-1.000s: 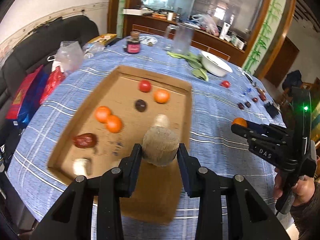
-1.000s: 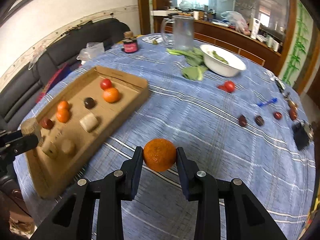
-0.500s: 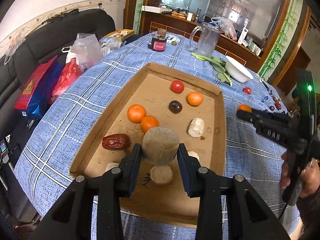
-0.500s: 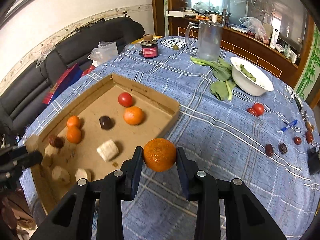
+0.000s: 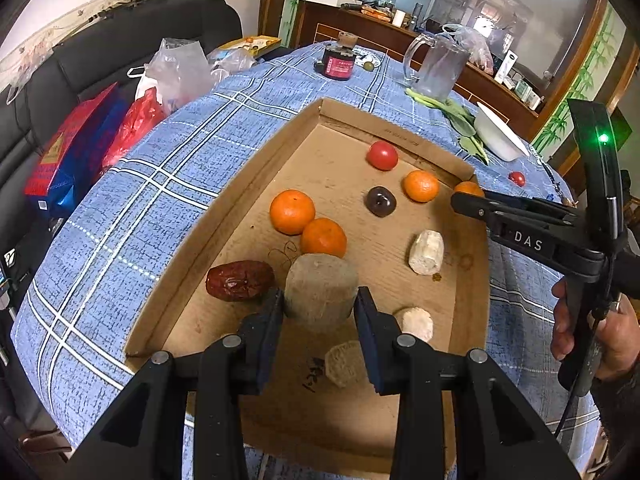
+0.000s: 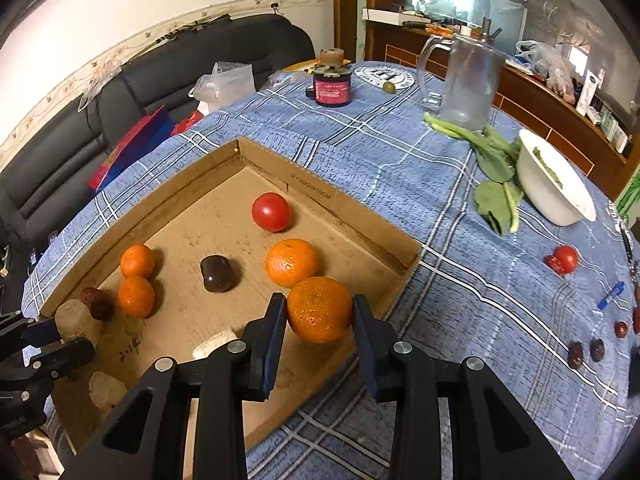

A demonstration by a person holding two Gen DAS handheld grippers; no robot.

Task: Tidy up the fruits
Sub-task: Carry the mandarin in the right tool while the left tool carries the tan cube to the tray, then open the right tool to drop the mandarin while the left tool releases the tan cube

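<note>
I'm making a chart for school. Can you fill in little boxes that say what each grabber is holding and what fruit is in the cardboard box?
left gripper: shut on a brownish chunk, over the cardboard tray
right gripper: shut on a held orange, above the tray's near edge
oranges lying in tray: three
red tomato: in tray, far end
dark round fruit: middle of tray
red date: in tray
pale chunks: in tray

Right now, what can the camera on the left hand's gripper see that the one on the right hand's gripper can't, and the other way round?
Only the left wrist view shows the person's bare hand and the green light. Only the right wrist view shows the blue pen and three small dark dried fruits on the blue checked tablecloth. Both show the brown cardboard tray, the red tomato inside, the white bowl and the clear glass jug.
</note>
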